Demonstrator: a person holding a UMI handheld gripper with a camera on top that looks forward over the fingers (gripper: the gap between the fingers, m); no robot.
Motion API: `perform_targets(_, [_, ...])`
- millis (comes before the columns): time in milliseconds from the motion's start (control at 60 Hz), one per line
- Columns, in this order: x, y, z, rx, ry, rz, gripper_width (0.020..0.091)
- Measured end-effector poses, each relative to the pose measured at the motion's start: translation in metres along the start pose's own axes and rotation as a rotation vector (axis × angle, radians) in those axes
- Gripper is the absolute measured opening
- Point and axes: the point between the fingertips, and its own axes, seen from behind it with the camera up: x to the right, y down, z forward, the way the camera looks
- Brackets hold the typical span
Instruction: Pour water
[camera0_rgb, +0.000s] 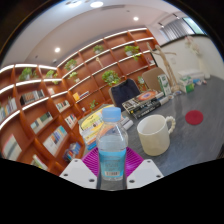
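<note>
Bottle held upright in gripper; mug just beyond, to one side.

Gripper (112, 172) fingers pinch the clear water bottle (112, 146) on both flanks, magenta pads (92, 160) pressed to it at the blue label; long axis vertical, cap uppermost. Cream mug (156, 134) stands on the worktop (195, 140) just past the bottle, offset right, mouth open upward, apart from it. Judgement: pour requires tipping the bottle neck rightward over the mug rim. Bookshelves (60, 85) far beyond the bottle.

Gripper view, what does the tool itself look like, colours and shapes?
The tool has two pale, whitish angular fingers at the bottom of the view, each with a bright magenta pad on its inner face. No cables, markings or sleeve show.
</note>
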Motion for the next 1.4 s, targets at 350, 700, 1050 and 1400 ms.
perform_targets(350, [-0.029,-0.048,0.024,0.022,-0.289,0.953,0.0287])
perform_targets(700, [-0.015,-0.08,0.029,0.051,-0.408,1.463,0.0315])
perform_targets(1050, [-0.021,-0.083,0.018,0.031,-0.385,1.361,0.0315])
perform_targets(1400, [-0.003,-0.179,-0.014,0.19,-0.219,0.438,0.0316])
